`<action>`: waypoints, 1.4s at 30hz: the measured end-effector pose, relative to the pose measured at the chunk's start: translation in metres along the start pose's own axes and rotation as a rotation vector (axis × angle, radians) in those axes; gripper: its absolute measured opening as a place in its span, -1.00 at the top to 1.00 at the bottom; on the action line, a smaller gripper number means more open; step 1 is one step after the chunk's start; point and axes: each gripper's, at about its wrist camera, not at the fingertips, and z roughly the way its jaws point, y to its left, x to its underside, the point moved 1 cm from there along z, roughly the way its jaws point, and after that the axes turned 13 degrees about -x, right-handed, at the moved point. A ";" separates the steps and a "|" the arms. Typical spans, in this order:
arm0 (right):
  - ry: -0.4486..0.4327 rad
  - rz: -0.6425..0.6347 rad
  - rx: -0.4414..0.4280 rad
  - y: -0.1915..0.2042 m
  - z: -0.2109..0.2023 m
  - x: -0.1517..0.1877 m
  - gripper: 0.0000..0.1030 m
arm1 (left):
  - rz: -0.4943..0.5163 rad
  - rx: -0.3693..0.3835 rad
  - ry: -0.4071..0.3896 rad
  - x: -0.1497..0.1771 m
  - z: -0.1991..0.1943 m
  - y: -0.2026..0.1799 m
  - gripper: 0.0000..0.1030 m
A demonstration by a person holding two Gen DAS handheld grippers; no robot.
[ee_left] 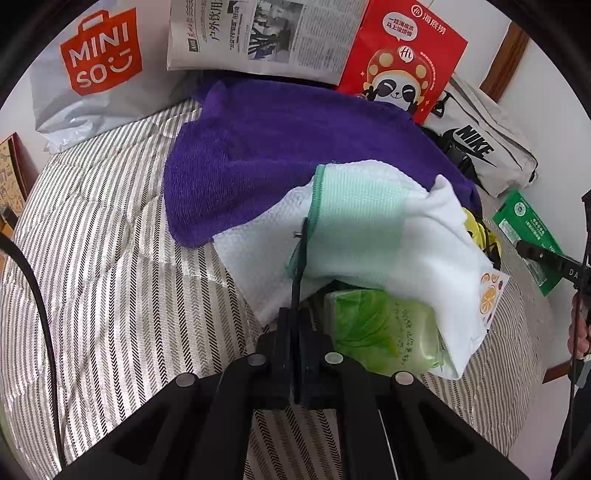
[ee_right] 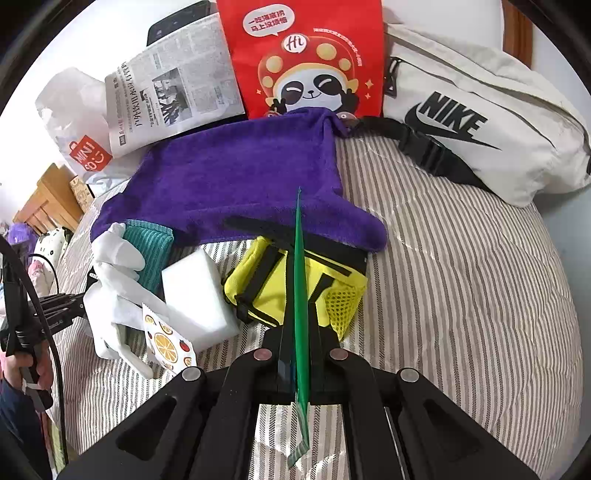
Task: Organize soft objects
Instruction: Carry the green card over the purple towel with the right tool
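My left gripper (ee_left: pixel 295 323) is shut on the green-trimmed edge of a white waffle cloth (ee_left: pixel 369 236). The cloth hangs lifted over a green tissue pack (ee_left: pixel 384 332) and overlaps a purple towel (ee_left: pixel 280 155). In the right wrist view the same white cloth (ee_right: pixel 114 280) hangs at the left, beside a white foam block (ee_right: pixel 199 302). My right gripper (ee_right: pixel 299 338) is shut on a flat green packet (ee_right: pixel 298 266), seen edge-on above a yellow mesh pouch (ee_right: pixel 266 284). The purple towel (ee_right: pixel 236 184) lies behind it. That green packet (ee_left: pixel 524 225) also shows at the right of the left wrist view.
Everything lies on a striped bed cover (ee_left: pixel 110 258). At the back stand a MINISO bag (ee_left: pixel 99 66), a newspaper (ee_left: pixel 258 33) and a red panda paper bag (ee_right: pixel 310 59). A white Nike waist bag (ee_right: pixel 480 110) lies at the right. A person's hand (ee_right: pixel 22 369) shows at the left.
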 end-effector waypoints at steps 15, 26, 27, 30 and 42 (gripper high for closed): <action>-0.029 -0.047 -0.026 0.032 -0.017 -0.004 0.94 | -0.014 -0.015 -0.071 -0.005 -0.057 0.014 0.92; -0.065 -0.099 -0.036 0.054 -0.017 -0.040 0.94 | 0.017 -0.052 -0.128 -0.043 -0.079 0.014 0.92; -0.067 -0.106 -0.036 0.055 -0.014 -0.045 0.94 | 0.013 -0.053 -0.130 -0.046 -0.078 0.016 0.92; -0.069 -0.117 -0.036 0.056 -0.006 -0.057 0.94 | 0.003 -0.049 -0.127 -0.063 -0.071 0.020 0.92; -0.058 -0.115 -0.027 0.037 0.054 -0.120 0.94 | -0.021 0.003 -0.078 -0.128 -0.012 0.019 0.92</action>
